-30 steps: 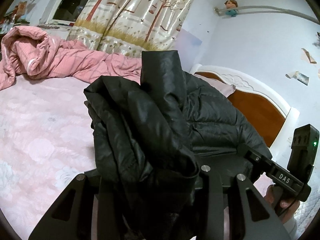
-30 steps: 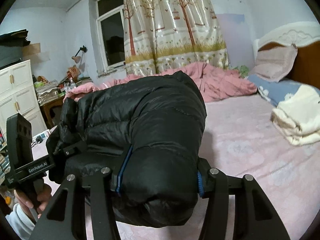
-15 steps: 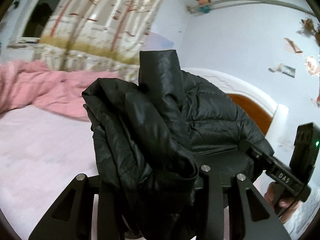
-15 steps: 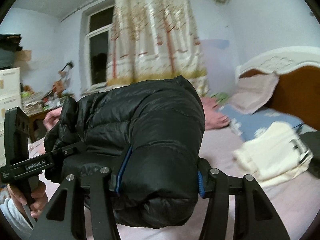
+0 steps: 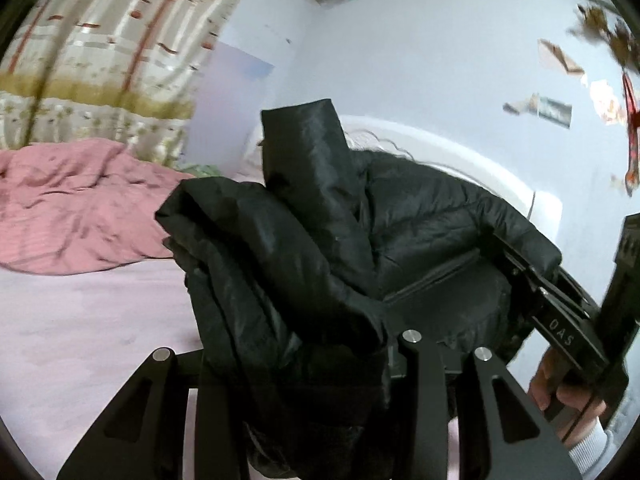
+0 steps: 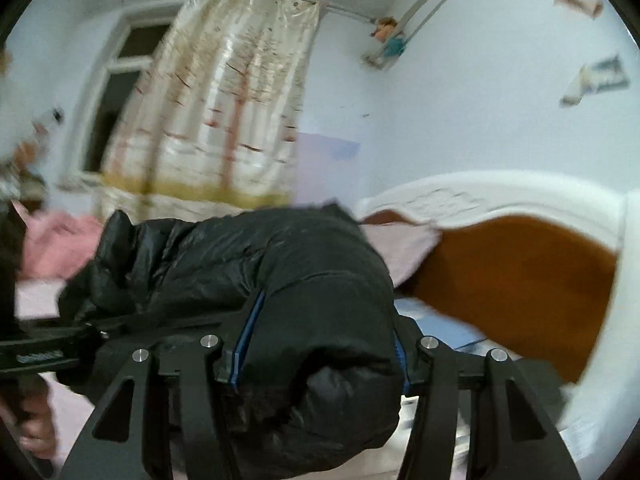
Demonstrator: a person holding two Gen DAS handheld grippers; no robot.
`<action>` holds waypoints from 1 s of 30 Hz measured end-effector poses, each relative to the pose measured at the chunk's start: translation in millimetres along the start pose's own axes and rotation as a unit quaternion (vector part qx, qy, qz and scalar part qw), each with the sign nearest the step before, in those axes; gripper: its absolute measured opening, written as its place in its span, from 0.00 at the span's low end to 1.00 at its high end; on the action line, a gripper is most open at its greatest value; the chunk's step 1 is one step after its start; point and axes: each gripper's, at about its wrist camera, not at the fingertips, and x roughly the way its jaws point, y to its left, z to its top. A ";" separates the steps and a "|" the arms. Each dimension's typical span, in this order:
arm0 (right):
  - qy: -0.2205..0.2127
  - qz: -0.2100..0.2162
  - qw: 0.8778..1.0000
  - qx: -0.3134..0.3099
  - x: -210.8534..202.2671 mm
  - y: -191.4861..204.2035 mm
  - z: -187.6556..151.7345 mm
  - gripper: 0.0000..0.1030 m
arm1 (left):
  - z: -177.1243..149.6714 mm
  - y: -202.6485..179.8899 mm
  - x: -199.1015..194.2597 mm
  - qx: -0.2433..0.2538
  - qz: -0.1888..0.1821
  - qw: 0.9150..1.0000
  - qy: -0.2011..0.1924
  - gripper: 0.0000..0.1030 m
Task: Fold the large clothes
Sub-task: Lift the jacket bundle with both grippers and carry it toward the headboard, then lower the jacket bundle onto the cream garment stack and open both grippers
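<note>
Both grippers, left [image 5: 304, 364] and right [image 6: 320, 364], clamp the black jacket [image 5: 420, 224] above the bed [image 5: 80, 320]; headboard [image 6: 520, 280] close ahead.

Jacket [image 5: 420, 220] is held above the bed [image 5: 80, 320], between both grippers. Quilt [image 5: 72, 208] is heaped at the bed's far edge, below the curtain [image 5: 100, 60] (headboard [image 6: 520, 280] seen at right, pillow [image 6: 404, 248] leaned on it).
</note>
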 end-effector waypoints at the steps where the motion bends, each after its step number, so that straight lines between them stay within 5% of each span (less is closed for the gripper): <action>1: 0.004 -0.011 1.000 0.011 7.0 -11.1 -5.4 0.53 | -0.9 -6.2 17.7 0.007 0.000 1.000 0.000 0.35; 4: 0.025 -0.035 0.998 0.041 30.2 -41.4 -24.6 0.53 | -9.6 -18.4 62.4 0.026 0.002 1.000 0.013 0.35; 6: 0.070 -0.045 0.995 0.051 55.3 -56.8 -45.4 0.53 | -25.4 -17.7 95.7 0.012 0.001 0.998 0.055 0.36; 12: 0.145 -0.048 0.988 0.034 86.5 -62.4 -98.5 0.59 | -67.5 4.2 132.8 -0.017 0.016 0.992 0.121 0.57; 16: 0.176 -0.038 0.982 0.052 97.1 -65.6 -94.2 0.63 | -62.5 24.8 131.6 -0.068 0.025 0.986 0.153 0.93; 18: 0.191 -0.020 0.978 0.080 100.4 -74.2 -92.0 0.77 | -61.9 31.6 125.4 -0.096 0.016 0.981 0.170 1.00; 20: 0.208 0.001 0.973 0.103 100.9 -78.8 -98.4 0.85 | -68.6 42.3 123.2 -0.143 -0.010 0.969 0.202 1.00; 22: 0.225 0.023 0.965 0.134 101.3 -85.0 -107.3 0.87 | -82.3 59.7 120.5 -0.231 -0.042 0.941 0.245 1.00; 23: 0.233 0.036 0.960 0.154 102.5 -89.3 -111.4 0.88 | -92.0 67.8 120.9 -0.278 -0.061 0.921 0.265 1.00; 25: 0.259 0.070 0.941 0.206 107.1 -100.0 -121.3 0.89 | -119.4 82.5 124.1 -0.382 -0.118 0.864 0.305 1.00; 27: 0.277 0.096 0.926 0.236 111.3 -107.1 -128.9 0.89 | -138.0 84.7 125.0 -0.423 -0.150 0.833 0.325 1.00; 28: 0.281 0.105 0.923 0.241 111.3 -108.5 -131.5 0.87 | -140.2 81.7 123.6 -0.414 -0.155 0.835 0.327 0.97; 30: 0.274 0.111 0.928 0.228 107.9 -105.2 -131.9 0.64 | -135.1 72.1 116.9 -0.389 -0.176 0.848 0.314 0.67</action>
